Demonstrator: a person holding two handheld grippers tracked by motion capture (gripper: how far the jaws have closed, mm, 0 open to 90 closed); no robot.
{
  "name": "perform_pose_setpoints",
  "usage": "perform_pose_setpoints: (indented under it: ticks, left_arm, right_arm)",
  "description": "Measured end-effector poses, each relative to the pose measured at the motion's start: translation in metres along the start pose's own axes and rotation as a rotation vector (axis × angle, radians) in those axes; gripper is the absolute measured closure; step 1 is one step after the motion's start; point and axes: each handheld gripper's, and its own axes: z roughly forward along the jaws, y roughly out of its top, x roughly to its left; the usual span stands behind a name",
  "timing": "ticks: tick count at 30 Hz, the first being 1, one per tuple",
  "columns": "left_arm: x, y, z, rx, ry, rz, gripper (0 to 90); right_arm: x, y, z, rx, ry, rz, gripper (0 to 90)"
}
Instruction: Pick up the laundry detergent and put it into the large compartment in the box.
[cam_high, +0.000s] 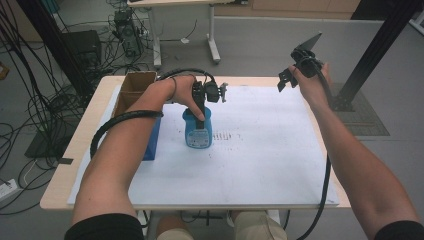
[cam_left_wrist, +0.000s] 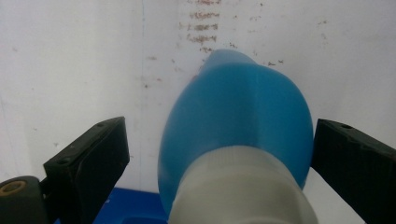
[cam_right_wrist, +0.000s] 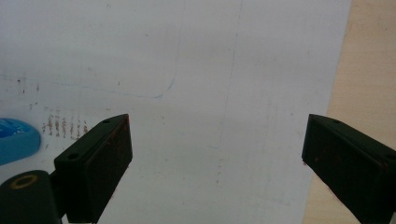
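- Blue bottle (cam_high: 198, 131) with a white cap (cam_left_wrist: 240, 186) stands upright on the white sheet (cam_high: 260, 150) covering the table (cam_high: 70, 165), just beside a cardboard box (cam_high: 131, 90).
- Left gripper (cam_left_wrist: 219, 154) hangs over the bottle, jaws spread either side of it, the right jaw close against it.
- Right gripper (cam_high: 295, 67) is raised above the table's far right, jaws spread wide, holding nothing.
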Motion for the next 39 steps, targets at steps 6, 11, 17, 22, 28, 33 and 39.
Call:
perform_pose_setpoints:
  ticks: [6,11,17,22,28,33,39]
  left_arm:
    - [-0.0004,-0.0014,-0.0015,-0.007,0.001,-0.004,5.2]
    - [-0.0007,-0.0011,-0.0024,-0.005,0.001,-0.005,5.1]
    - [-0.0014,-0.0013,-0.0035,-0.008,0.005,-0.005,5.0]
    - [-0.0018,-0.0022,-0.0039,-0.008,0.007,-0.006,5.0]
    - [-0.0021,-0.0032,-0.0039,-0.008,0.008,-0.007,5.0]
    - [-0.002,-0.005,-0.0043,-0.007,0.007,-0.011,5.0]
    - [-0.0018,-0.0059,-0.0042,-0.006,0.007,-0.009,5.1]
  right_arm:
    - [-0.0009,0.0,-0.0005,-0.001,0.002,0.0,8.6]
    - [-0.0005,-0.0004,-0.0006,-0.001,0.001,0.001,8.6]
    - [0.0002,-0.0005,-0.0006,-0.004,0.003,-0.005,8.6]
    - [0.0014,-0.0009,-0.0008,-0.004,0.0,-0.005,8.6]
    - [0.0004,-0.0008,-0.0011,-0.002,0.004,-0.004,8.6]
    - [0.0013,-0.001,-0.0012,-0.005,0.004,-0.008,8.6]
    - [0.0024,-0.0001,-0.0001,-0.002,0.005,-0.01,8.6]
